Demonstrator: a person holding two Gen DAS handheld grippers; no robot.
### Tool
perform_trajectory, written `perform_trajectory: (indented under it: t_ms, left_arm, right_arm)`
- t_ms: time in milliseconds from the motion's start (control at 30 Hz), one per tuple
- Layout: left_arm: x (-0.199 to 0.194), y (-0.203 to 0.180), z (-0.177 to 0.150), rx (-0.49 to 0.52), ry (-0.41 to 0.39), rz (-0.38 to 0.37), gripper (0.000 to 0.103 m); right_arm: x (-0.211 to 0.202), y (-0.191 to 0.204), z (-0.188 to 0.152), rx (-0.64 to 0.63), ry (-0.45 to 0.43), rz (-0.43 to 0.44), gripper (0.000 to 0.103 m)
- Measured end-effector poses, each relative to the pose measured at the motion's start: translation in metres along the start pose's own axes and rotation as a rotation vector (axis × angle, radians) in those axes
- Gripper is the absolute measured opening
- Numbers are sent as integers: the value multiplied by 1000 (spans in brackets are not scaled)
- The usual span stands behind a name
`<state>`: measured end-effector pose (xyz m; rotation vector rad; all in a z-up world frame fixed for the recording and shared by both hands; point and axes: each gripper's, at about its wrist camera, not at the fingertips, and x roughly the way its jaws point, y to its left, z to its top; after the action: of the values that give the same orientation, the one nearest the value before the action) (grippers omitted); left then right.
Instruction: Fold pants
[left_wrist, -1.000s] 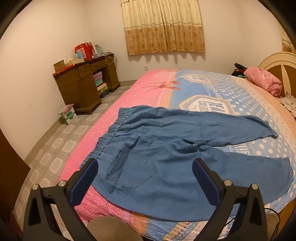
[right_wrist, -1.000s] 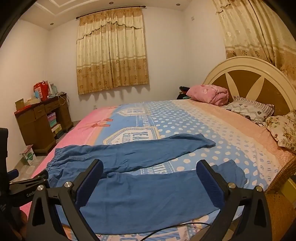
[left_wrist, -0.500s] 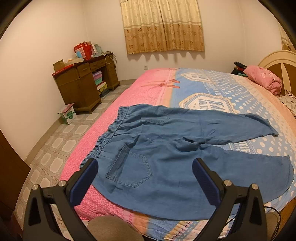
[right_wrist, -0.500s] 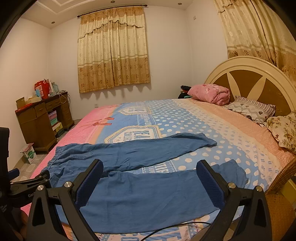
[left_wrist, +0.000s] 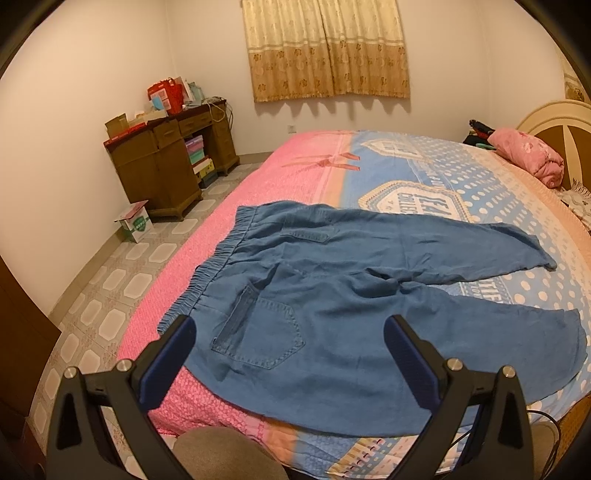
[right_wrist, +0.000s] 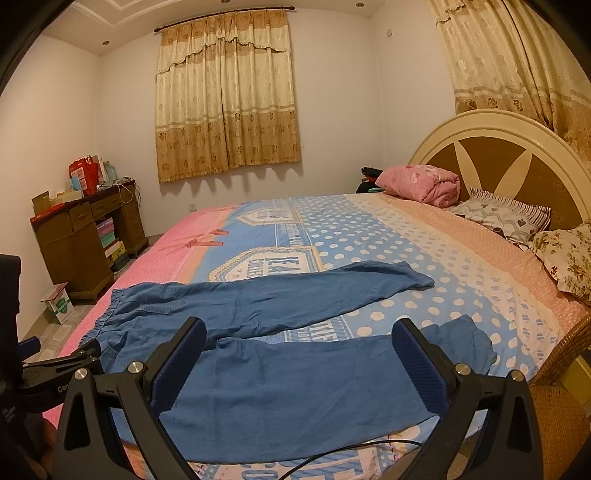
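Observation:
Blue denim pants (left_wrist: 332, 295) lie flat on the bed, elastic waistband at the left, both legs spread apart toward the right. A back pocket (left_wrist: 258, 336) faces up. The pants also show in the right wrist view (right_wrist: 277, 369). My left gripper (left_wrist: 290, 332) is open and empty, held above the waist end near the bed's front edge. My right gripper (right_wrist: 299, 336) is open and empty, held above the near leg. The left gripper's body (right_wrist: 59, 369) shows at the left in the right wrist view.
The bed (left_wrist: 406, 166) has a pink and blue dotted cover. A pink rolled blanket (right_wrist: 421, 184) and pillows (right_wrist: 506, 218) lie by the headboard (right_wrist: 517, 158). A wooden desk (left_wrist: 166, 166) and a small box (left_wrist: 135, 221) stand on the tiled floor at left.
Both views have shifted only slightly; the right wrist view has drifted a little. The pants lie unchanged and both grippers stay open.

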<state>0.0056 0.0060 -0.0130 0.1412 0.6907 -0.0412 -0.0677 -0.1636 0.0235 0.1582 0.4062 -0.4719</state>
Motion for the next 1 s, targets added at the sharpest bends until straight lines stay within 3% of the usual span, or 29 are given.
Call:
perform_trajectory:
  t_ms: [1000]
  left_arm:
    - [6, 1, -1, -4, 22, -4, 103]
  right_arm:
    - [7, 0, -5, -1, 8, -8, 101]
